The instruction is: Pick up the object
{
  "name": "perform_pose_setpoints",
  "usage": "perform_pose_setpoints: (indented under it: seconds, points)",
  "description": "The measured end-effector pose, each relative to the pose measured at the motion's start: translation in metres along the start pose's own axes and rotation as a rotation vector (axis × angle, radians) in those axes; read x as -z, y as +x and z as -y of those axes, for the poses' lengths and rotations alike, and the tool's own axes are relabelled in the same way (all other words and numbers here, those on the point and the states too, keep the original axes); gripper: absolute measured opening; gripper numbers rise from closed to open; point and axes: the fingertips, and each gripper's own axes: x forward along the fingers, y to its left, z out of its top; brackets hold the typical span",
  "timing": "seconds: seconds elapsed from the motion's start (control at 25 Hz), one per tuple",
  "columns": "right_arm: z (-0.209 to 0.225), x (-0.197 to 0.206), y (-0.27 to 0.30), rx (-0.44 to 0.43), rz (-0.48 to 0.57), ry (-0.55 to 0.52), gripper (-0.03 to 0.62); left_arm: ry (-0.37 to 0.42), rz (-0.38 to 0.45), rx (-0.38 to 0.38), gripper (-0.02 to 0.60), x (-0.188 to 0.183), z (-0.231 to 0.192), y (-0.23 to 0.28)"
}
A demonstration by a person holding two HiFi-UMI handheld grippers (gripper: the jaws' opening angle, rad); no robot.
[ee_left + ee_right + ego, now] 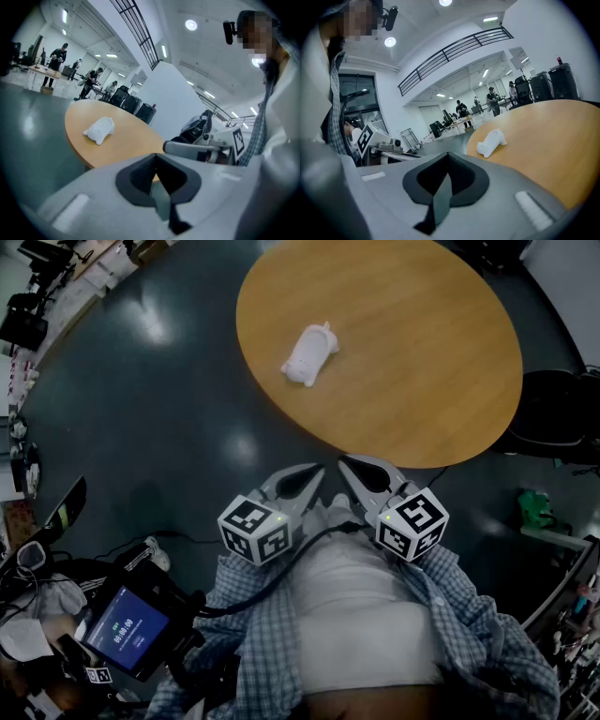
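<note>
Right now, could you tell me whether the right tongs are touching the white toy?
Apart. The head view shows a stretch of bare tabletop between the right tongs and the white toy.

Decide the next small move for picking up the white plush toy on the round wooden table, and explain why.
Probably reach the right gripper forward toward the white plush toy, opening its fingers on the way. It and the left gripper are held by the person's chest, short of the round wooden table, fingers shut and empty; the toy lies untouched.
</note>
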Motion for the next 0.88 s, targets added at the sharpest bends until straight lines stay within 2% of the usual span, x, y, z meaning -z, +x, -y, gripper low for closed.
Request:
perform_pose_setpoints:
  seconds: [0.88]
  points:
    - [0.0040, -0.0009, 0.0055, 0.004, 0.016, 0.015, 0.006, 0.000, 0.004, -0.007, 0.003, 0.0004, -0.0065, 0.0009]
